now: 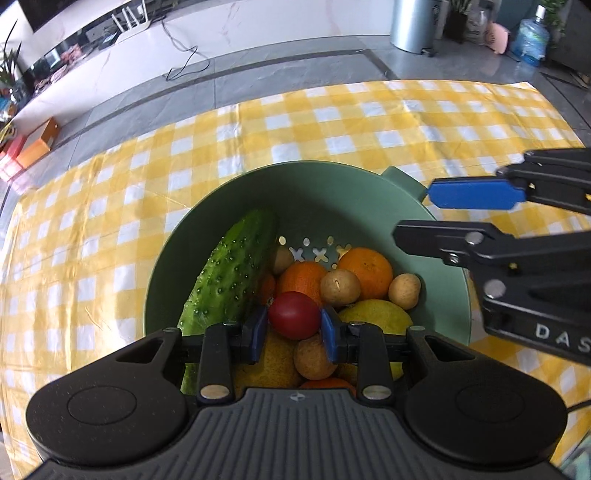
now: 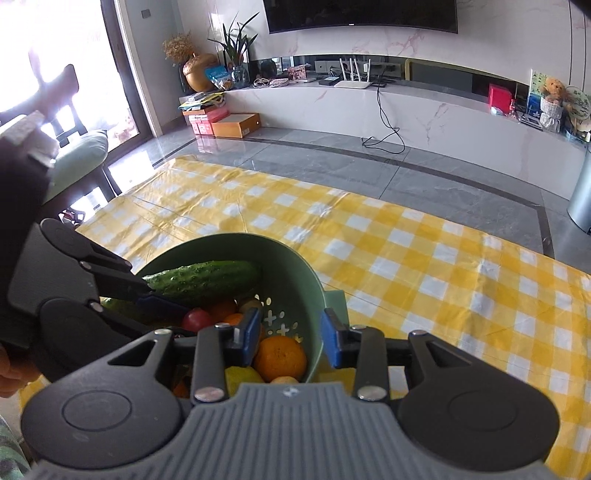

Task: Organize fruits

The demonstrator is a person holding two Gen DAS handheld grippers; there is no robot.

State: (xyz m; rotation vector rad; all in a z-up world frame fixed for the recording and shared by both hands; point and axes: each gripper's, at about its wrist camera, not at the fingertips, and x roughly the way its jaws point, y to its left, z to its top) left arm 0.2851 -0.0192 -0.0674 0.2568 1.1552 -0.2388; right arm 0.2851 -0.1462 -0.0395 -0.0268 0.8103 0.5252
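Note:
A green colander bowl [image 1: 221, 206] on the yellow checked cloth holds a cucumber [image 1: 229, 277], oranges [image 1: 365, 271], several small brown round fruits [image 1: 340, 287], yellow-green fruit [image 1: 376, 314] and a red tomato [image 1: 293, 315]. My left gripper [image 1: 293, 328] is inside the bowl, its blue pads shut on the red tomato. My right gripper [image 2: 290, 338] is open over the bowl's right rim [image 2: 314, 295], with an orange [image 2: 280, 356] below its left pad. It also shows in the left wrist view [image 1: 443, 214] at the right. The tomato [image 2: 195, 319] shows in the right wrist view.
The yellow checked cloth [image 2: 406, 258] covers the table around the bowl. Beyond the table edge is grey floor [image 2: 332, 155], a white low cabinet, boxes [image 2: 236, 123] and a metal bin [image 1: 415, 24].

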